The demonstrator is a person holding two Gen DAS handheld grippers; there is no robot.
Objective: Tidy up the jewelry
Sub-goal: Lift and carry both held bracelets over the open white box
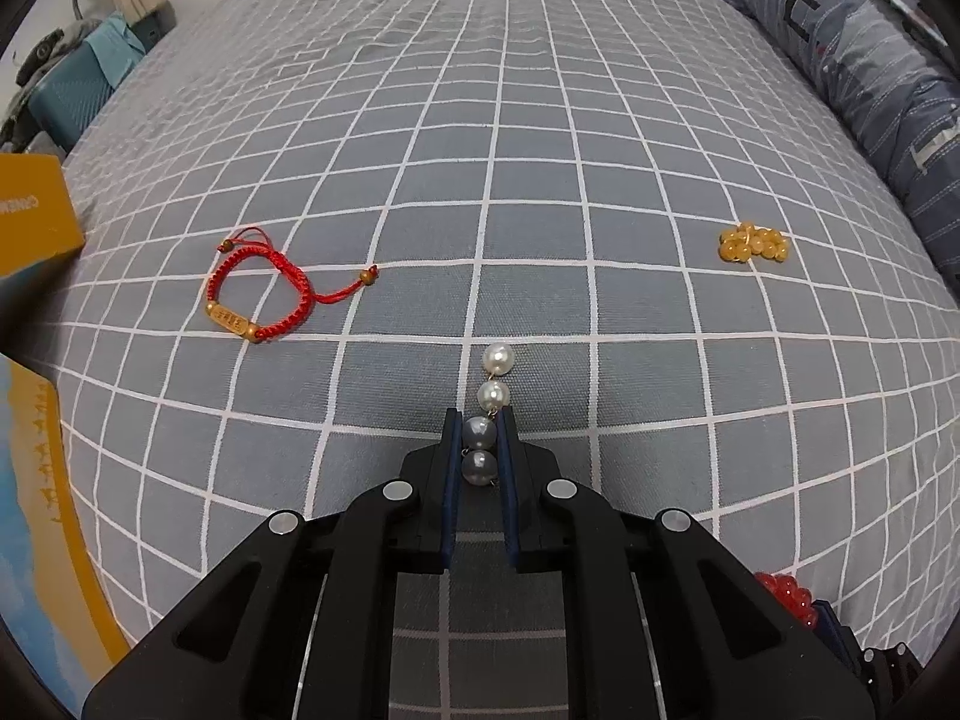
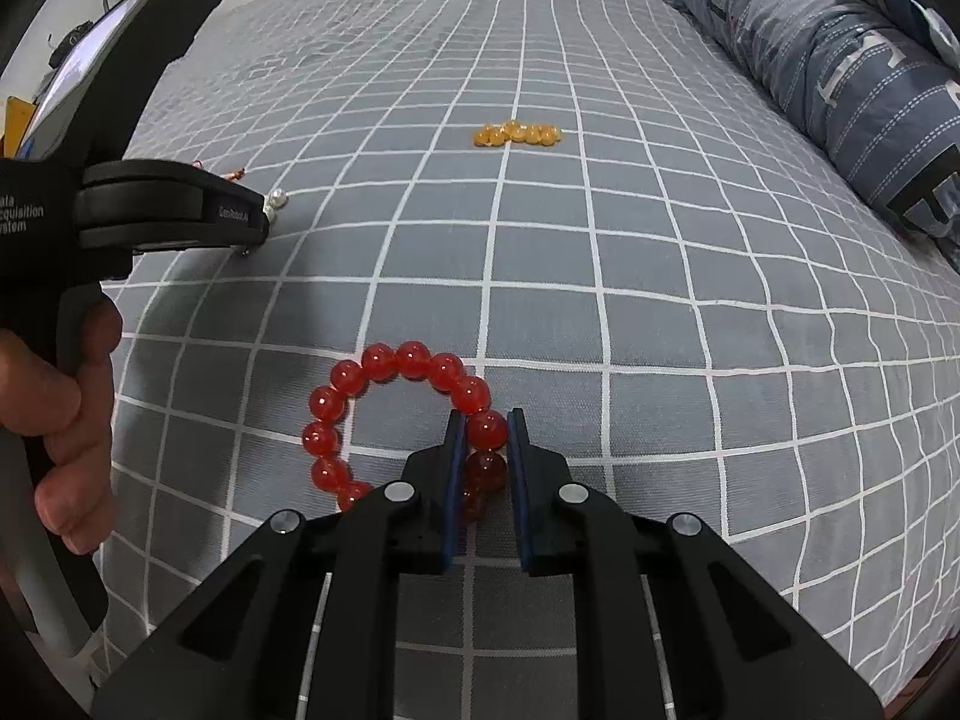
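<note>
In the left wrist view, the left gripper (image 1: 478, 429) has its fingers (image 1: 449, 468) closed narrow on a pearl strand (image 1: 495, 373): two pearls sit pinched between the blue pads, two more trail out past the tips onto the bed (image 1: 540, 180). In the right wrist view, the right gripper (image 2: 483, 429) is likewise clamped on a red bead bracelet (image 2: 384, 396), one bead squeezed between the pads while the rest of the loop curves away to the left on the checked cover.

Only the left view shows the red cord bracelet (image 1: 261, 294), lying left of the pearls and well apart from them, and a yellow box (image 1: 33, 210) at the bed's left edge. Only the right view shows a hand (image 2: 66, 402) gripping the left tool's handle.

Farther off, a cluster of amber beads (image 2: 517, 134) lies alone, with open cover all round it. A rolled blue quilt (image 2: 840, 78) bounds the far right side.
</note>
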